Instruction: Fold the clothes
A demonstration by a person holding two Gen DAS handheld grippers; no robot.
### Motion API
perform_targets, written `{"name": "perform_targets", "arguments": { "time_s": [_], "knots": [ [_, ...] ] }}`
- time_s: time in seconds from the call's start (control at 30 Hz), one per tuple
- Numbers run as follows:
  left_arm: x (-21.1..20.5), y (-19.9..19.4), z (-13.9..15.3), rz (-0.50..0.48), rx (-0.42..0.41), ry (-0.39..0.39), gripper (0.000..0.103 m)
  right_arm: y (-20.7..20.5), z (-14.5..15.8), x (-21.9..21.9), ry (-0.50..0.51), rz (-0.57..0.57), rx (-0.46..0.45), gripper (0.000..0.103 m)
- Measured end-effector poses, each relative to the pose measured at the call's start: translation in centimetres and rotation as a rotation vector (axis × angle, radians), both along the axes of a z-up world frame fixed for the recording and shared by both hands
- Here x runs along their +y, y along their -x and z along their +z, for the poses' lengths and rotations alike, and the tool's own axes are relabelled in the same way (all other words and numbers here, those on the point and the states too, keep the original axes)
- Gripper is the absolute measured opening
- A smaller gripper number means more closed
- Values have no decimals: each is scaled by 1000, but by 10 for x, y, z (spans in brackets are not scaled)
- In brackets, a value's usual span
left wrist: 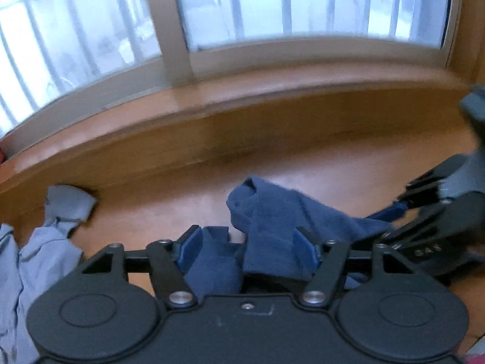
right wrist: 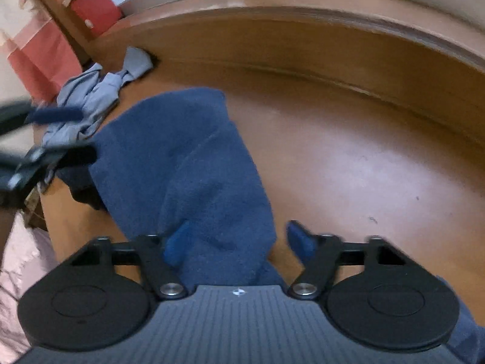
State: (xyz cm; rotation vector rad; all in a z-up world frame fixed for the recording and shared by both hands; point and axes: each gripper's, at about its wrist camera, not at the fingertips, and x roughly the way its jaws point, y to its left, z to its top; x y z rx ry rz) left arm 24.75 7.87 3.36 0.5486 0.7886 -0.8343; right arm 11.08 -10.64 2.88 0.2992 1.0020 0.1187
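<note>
Dark blue fleece garment (right wrist: 182, 157) on brown wooden counter (right wrist: 348, 157), lower centre.
Left tongs (left wrist: 247, 242) and right tongs (right wrist: 238, 239) apart, cloth loose between pads.

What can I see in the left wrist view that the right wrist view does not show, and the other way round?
Only the left wrist view shows the window panes with bars behind the glass. Only the right wrist view shows a red container on the sill corner, red bags beside the table, and pink fabric at the lower left. Both show the dark blue garment, the crumpled light blue garment, the wooden table, and each hand-held gripper, left and right, with the blue cloth between its fingers.
</note>
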Motion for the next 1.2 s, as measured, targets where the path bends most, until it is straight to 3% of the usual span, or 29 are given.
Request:
{"name": "perform_targets", "arguments": {
  "time_s": [0.03, 0.17, 0.27, 0.37, 0.43, 0.53, 0.57, 0.63, 0.7, 0.77, 0.83, 0.87, 0.93, 1.13, 1.2],
  "knots": [
    [-7, -5, -7, -7, 15, -23, 60, 2, 1, 4, 21, 7, -14, 21],
    [-20, -11, -27, -41, 93, -54, 21, 18, 16, 14, 110, 20, -151, 9],
    [-16, -10, -19, -32, 59, -22, 16, 30, 41, 20, 116, 21, -274, 8],
    [3, -17, 11, 39, -35, 29, 16, 52, 78, 24, 88, 54, -409, 8],
    [19, -19, 33, 102, -142, 31, 16, 65, 91, 43, 102, 158, -470, 8],
    [50, -19, 49, 222, -331, -44, 19, 82, 107, 76, 133, 336, -549, 9],
    [64, -21, 49, 262, -357, -77, 30, 88, 112, 87, 144, 395, -574, 12],
    [87, -28, 41, 330, -340, -121, 45, 82, 89, 107, 156, 457, -488, 21],
    [111, -32, 26, 391, -289, -153, 45, 73, 58, 127, 167, 506, -371, 47],
    [132, -30, 12, 435, -238, -160, 45, 72, 37, 136, 226, 490, -304, 48],
    [146, -22, 3, 457, -194, -138, 45, 84, 35, 131, 250, 475, -312, 50],
    [144, -17, 1, 452, -176, -119, 45, 91, 39, 124, 243, 455, -327, 53],
    [136, 1, 0, 396, -144, -74, 45, 98, 47, 108, 226, 390, -355, 77],
    [55, 59, -3, 22, 8, 68, 45, 158, 72, 27, 162, 2, -387, 78],
    [26, 83, -3, -122, 24, 94, 45, 182, 71, 9, 185, -156, -377, 78]
  ]
}}
